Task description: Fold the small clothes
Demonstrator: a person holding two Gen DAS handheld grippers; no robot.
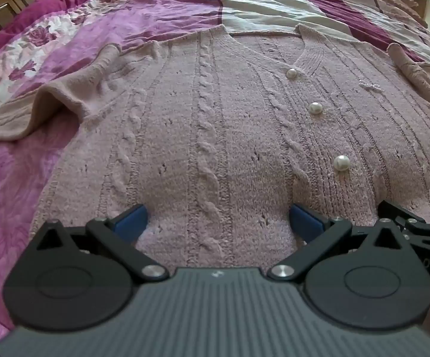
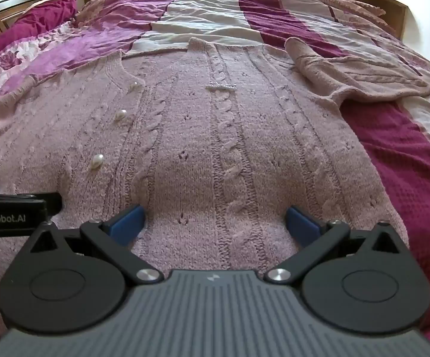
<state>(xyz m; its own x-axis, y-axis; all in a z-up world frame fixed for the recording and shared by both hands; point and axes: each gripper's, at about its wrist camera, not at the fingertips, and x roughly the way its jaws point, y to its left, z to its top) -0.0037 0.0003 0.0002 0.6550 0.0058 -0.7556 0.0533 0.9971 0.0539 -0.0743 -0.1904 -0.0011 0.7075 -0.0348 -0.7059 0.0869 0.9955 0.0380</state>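
Item: pink cable-knit cardigan [image 1: 215,125], spread flat and buttoned on the bed [image 2: 408,154], long axis running 6 to 12 o'clock from my hems-end position, collar at 12, sleeves out at 9 and 3. My left gripper [image 1: 217,218] and right gripper [image 2: 215,218] hang side by side over the hem, equally near. Both spread wide, pinching nothing; whether the pads brush the knit I cannot tell.

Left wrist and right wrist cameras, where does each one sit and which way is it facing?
Left wrist: on the left gripper, angled down over the cardigan's left half toward its collar; own open blue fingers show, right gripper's edge at far right.
Right wrist: on the right gripper, angled down over the cardigan's right half; own open fingers show, left gripper at far left.
Shared: cardigan, pearl buttons, striped bedspread.
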